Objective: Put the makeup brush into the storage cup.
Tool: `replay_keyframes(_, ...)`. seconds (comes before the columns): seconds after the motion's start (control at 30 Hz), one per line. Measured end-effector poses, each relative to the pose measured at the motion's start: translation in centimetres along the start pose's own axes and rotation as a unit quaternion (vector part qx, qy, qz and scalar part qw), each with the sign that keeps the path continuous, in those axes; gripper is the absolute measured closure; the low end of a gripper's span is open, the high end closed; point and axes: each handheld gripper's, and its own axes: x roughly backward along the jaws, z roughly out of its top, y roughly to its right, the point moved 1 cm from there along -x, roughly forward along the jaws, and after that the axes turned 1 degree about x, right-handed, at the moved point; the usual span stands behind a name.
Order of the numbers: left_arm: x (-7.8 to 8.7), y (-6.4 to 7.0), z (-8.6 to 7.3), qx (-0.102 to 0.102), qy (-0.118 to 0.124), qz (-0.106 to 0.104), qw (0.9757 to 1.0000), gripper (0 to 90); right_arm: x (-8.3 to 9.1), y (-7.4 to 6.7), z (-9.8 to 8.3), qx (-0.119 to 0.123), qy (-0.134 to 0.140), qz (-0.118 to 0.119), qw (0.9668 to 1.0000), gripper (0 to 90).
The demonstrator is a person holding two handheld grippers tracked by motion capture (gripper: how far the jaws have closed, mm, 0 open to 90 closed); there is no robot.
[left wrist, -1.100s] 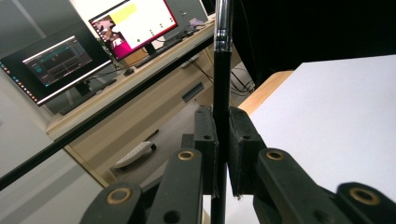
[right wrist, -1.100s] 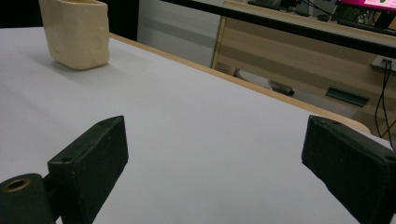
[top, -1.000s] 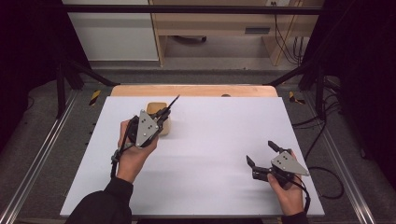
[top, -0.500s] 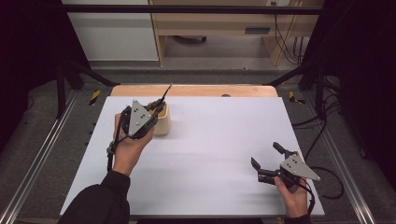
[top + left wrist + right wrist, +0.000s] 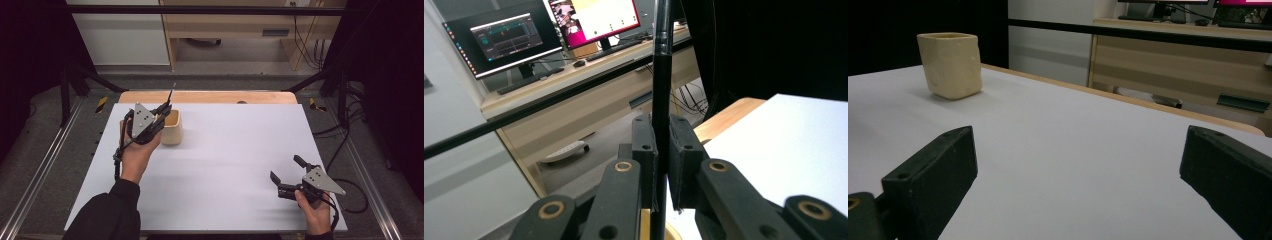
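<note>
From above, the left gripper (image 5: 162, 111) has moved up and back to the cream square cup (image 5: 171, 127) near the white table's (image 5: 230, 160) far left, a thin black pen (image 5: 170, 97) slanting up from its jaws; it looks about to be dropped into the cup. The right gripper (image 5: 287, 172) has drifted lower right, well apart. The left gripper view shows jaws clamped on the pen (image 5: 661, 100). The right gripper view shows jaws spread wide, empty, the cup (image 5: 950, 65) distant.
</note>
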Motion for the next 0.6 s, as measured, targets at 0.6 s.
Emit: replay_keyframes(0.6,-0.8,-2.1,-1.4,0.053,0.002,0.017,0.9985,83.4,-0.1,-0.3,-0.3,0.01,0.006,0.008,0.9999,3.8)
